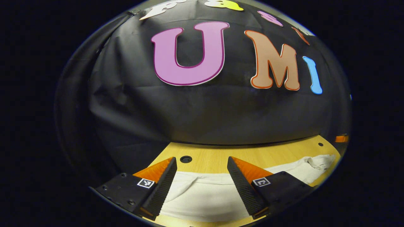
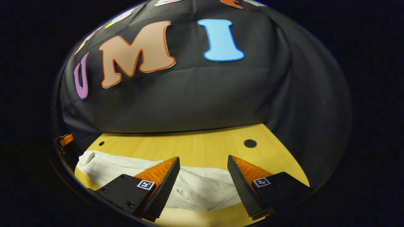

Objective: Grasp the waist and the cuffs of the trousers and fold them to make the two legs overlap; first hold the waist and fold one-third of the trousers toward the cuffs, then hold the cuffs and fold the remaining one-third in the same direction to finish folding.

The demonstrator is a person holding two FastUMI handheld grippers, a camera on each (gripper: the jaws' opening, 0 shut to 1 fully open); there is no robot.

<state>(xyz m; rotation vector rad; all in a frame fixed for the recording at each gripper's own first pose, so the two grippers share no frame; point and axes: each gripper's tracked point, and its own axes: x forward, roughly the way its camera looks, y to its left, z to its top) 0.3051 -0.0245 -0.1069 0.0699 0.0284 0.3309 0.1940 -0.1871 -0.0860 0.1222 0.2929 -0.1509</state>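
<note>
On the wooden table below me lie the white trousers, stretched sideways — my left claw and right claw both hang spread wide above them, holding nothing. Pinching one layer would likely let the legs slip apart. Left gripper view shows a crumpled end — right gripper view, a flatter stretch.

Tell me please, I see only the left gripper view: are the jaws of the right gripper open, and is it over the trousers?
Observer: Yes. In the right gripper view the right gripper has open jaws, gripping nothing.
Operator: Is cloth below it?
Observer: The white trousers lie on the table, seen between its jaws.
Operator: Where does the cloth end?
Observer: By the jaw at that view's right; beyond is wood with a dark round hole.
</note>
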